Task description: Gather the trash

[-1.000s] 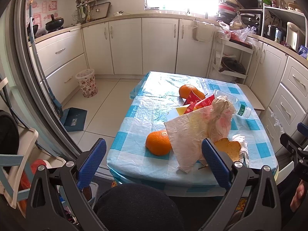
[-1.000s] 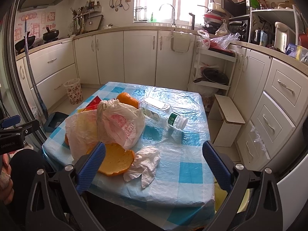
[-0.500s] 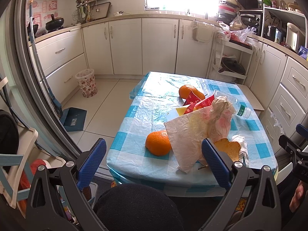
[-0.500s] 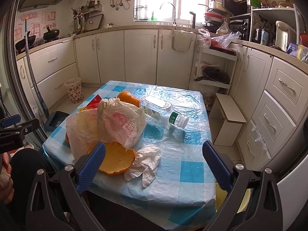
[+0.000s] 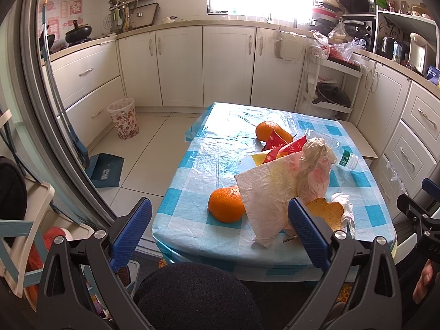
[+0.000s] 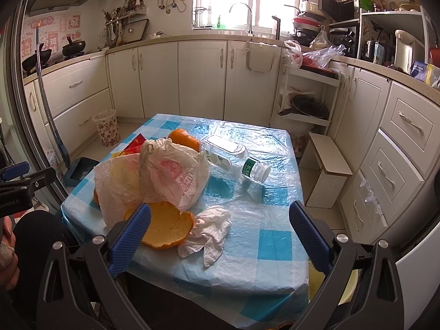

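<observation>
A small table with a blue checked cloth holds trash: a white plastic bag, an orange peel, a crumpled tissue, an empty plastic bottle on its side, red snack wrappers and two oranges. My left gripper is open and empty, short of the table's near edge. My right gripper is open and empty, over the near edge by the peel and tissue.
A patterned waste bin stands on the floor by the left cabinets. A blue dustpan lies on the floor left of the table. A white stool stands right of it. Cabinets ring the room.
The right wrist view has crept slightly closer to the table. The left gripper has held still. Both grippers stay open.
</observation>
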A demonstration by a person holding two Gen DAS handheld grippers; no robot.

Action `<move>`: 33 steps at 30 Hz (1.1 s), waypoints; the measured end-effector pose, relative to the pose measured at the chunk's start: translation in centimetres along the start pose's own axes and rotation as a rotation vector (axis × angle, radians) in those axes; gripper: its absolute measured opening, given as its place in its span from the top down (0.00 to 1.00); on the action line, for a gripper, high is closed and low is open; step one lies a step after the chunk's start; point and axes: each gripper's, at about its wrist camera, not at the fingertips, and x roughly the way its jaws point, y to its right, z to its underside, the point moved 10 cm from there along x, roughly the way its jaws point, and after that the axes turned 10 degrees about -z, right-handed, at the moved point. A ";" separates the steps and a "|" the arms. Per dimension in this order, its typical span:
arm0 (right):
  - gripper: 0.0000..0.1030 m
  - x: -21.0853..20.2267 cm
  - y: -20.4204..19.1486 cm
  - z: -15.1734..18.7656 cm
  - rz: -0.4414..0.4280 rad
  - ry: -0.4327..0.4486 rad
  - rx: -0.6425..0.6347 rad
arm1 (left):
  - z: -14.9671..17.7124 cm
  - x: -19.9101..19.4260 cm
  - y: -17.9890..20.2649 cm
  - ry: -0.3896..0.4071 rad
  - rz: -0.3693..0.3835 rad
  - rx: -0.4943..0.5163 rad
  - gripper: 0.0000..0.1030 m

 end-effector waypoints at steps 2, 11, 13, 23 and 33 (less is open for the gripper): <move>0.06 0.1 0.1 0.2 0.005 -0.003 0.004 | -0.1 -0.1 0.3 0.004 -0.010 0.021 0.07; 0.06 1.8 3.5 2.1 0.039 -0.056 0.038 | -1.5 -0.4 2.2 0.034 0.024 0.126 0.07; 0.06 2.5 4.3 2.8 0.045 -0.073 0.040 | -1.7 0.1 3.3 0.029 0.043 0.157 0.07; 0.06 5.2 6.7 4.8 0.002 -0.154 0.126 | -2.7 3.2 13.4 0.038 0.136 0.387 0.07; 0.06 7.4 8.9 1.8 0.016 -0.166 0.074 | -5.5 7.9 17.8 0.056 0.093 0.438 0.27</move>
